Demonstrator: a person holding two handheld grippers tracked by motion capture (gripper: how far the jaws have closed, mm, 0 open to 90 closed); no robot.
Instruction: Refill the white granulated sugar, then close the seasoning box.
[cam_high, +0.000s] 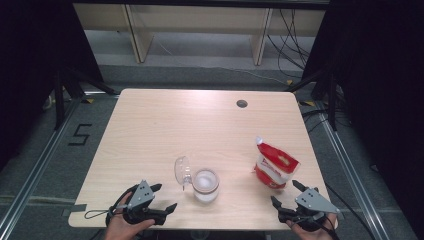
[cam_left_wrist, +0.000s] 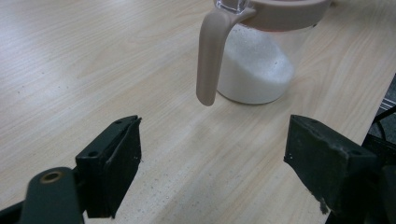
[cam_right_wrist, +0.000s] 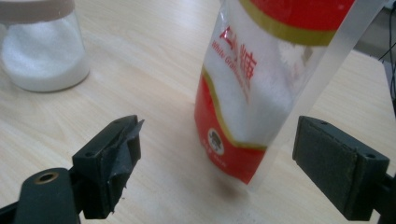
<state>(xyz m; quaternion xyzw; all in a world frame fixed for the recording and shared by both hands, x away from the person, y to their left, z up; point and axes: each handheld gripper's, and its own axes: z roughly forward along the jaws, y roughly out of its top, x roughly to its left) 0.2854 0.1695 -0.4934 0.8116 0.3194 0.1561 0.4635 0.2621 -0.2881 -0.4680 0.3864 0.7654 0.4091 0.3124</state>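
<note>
Tongs on the left (cam_high: 165, 197) stand wide open and empty near the tabletop's (cam_high: 150, 130) front edge, aimed at the handle (cam_left_wrist: 208, 56) of the sugar jar (cam_high: 205, 184), whose clear lid (cam_high: 182, 170) is flipped open. Right of the jar, well apart, stands the red-and-white sugar bag (cam_high: 274, 167). The right tongs (cam_high: 286, 193) gape just short of it, touching nothing. Judging by this, the bag has been set down after pouring; shutting the lid looks like the next move, needing a light push.

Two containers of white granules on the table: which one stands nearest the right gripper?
The red-and-white bag, standing just ahead of the right gripper's open jaws. The lidded jar sits farther left, nearer the left gripper.
</note>
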